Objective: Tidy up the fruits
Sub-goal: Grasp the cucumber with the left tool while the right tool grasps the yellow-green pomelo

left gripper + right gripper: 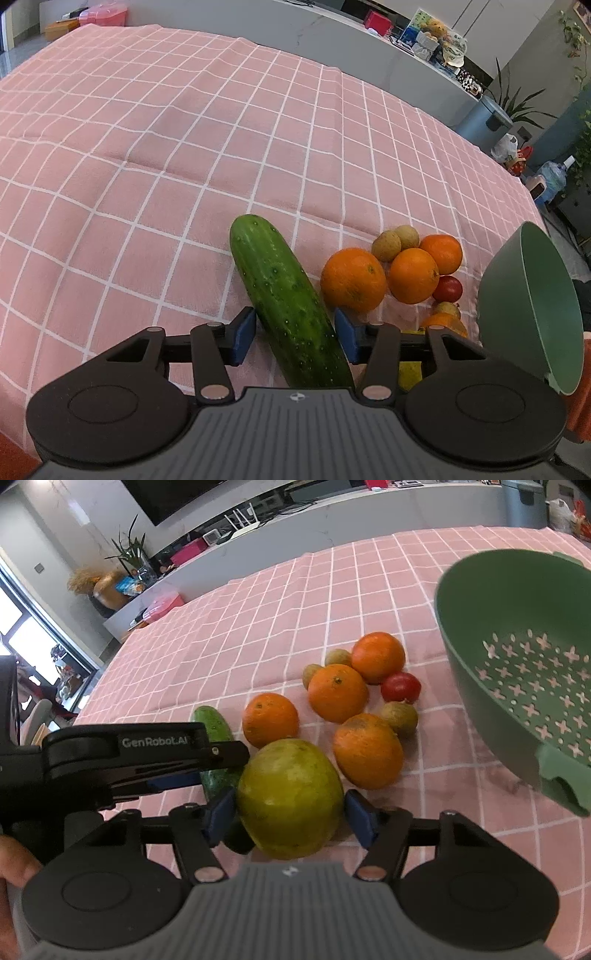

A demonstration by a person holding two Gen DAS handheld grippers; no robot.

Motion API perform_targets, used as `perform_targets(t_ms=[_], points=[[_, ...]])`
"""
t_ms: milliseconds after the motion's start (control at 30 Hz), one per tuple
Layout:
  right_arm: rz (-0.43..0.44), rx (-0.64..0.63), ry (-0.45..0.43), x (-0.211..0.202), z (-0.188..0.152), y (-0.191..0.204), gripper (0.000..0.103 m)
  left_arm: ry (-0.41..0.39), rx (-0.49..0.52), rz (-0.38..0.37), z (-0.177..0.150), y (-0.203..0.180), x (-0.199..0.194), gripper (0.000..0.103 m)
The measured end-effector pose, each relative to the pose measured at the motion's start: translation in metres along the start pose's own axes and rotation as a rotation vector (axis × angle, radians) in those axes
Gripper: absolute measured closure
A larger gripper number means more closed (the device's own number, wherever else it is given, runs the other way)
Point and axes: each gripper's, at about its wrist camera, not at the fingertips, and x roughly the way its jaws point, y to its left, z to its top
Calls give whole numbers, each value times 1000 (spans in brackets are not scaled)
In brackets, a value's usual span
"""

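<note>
A green cucumber (288,306) lies on the pink checked cloth between the open fingers of my left gripper (295,336); small gaps show at both pads. A large yellow-green round fruit (290,797) sits between the fingers of my right gripper (291,814), which is open around it with small gaps at the pads. Several oranges (338,692), a red tomato (400,687) and small brownish fruits (399,718) cluster beyond. A green colander (517,672) lies tilted on its side at right; it also shows in the left wrist view (528,314). The left gripper's body (122,757) covers part of the cucumber (216,753).
The pink checked tablecloth (184,147) covers the table, with its far edge toward a grey counter (332,40) holding boxes and clutter. Plants and a bin (484,122) stand beyond the right edge.
</note>
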Motion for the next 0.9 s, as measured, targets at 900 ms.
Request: perform_targets(t_ms=[900], points=[[14, -159, -145, -84, -9, 5, 43, -182, 159, -98, -39, -44, -101, 64]])
